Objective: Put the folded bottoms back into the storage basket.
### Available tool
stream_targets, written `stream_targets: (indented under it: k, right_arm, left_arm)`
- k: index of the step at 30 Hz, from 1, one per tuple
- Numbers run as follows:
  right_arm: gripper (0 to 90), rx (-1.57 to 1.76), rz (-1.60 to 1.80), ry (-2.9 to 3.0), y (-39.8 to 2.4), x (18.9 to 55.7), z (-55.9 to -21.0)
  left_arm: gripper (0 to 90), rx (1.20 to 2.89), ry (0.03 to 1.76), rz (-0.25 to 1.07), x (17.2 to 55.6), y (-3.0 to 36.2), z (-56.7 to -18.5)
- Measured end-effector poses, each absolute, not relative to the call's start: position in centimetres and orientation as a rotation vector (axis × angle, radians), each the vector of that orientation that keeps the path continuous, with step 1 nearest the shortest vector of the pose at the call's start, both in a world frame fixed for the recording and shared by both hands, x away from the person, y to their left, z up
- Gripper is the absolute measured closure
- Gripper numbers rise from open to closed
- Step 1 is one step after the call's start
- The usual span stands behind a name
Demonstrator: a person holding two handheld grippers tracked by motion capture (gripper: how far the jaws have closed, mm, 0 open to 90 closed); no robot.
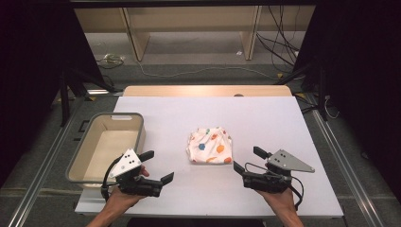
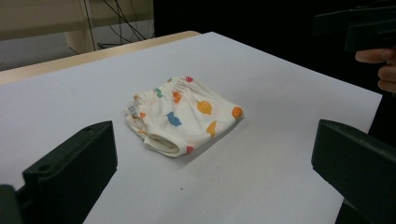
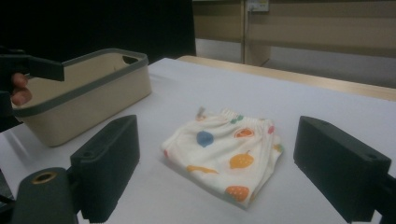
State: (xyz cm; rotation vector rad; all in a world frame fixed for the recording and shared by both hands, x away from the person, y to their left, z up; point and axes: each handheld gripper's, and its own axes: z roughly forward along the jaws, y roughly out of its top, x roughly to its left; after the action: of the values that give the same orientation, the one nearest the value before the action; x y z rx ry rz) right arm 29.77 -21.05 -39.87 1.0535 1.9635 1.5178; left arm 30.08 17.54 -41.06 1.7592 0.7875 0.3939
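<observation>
A small folded white garment (image 1: 210,145) with coloured fruit prints lies in the middle of the white table (image 1: 265,118). My left gripper (image 1: 157,166) hovers at the front left, open and empty, its jaws pointing toward the garment (image 2: 182,116). At the front right my right gripper (image 1: 249,159) also stands open with nothing between its jaws, aimed at the garment (image 3: 224,149) from the other side. Both grippers are a short way from the cloth and touch nothing.
A beige bin with a grey rim (image 1: 106,142) stands empty at the table's left edge, also seen as the bin (image 3: 88,93) in the right gripper view. Beyond the table are wooden furniture legs (image 1: 137,38) and cables (image 1: 279,42) on the floor.
</observation>
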Motion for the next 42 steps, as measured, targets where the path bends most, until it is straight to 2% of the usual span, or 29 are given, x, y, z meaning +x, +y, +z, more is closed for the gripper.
stream_targets:
  k: [23,42]
  right_arm:
    - [16.2,1.085,1.473,1.957,-21.3,31.1,-39.9]
    - [16.7,1.116,1.43,1.992,-21.8,33.6,-40.4]
  left_arm:
    - [0.0,1.764,0.838,0.326,30.8,16.6,-41.4]
    - [0.4,1.779,0.919,0.266,32.1,15.4,-42.3]
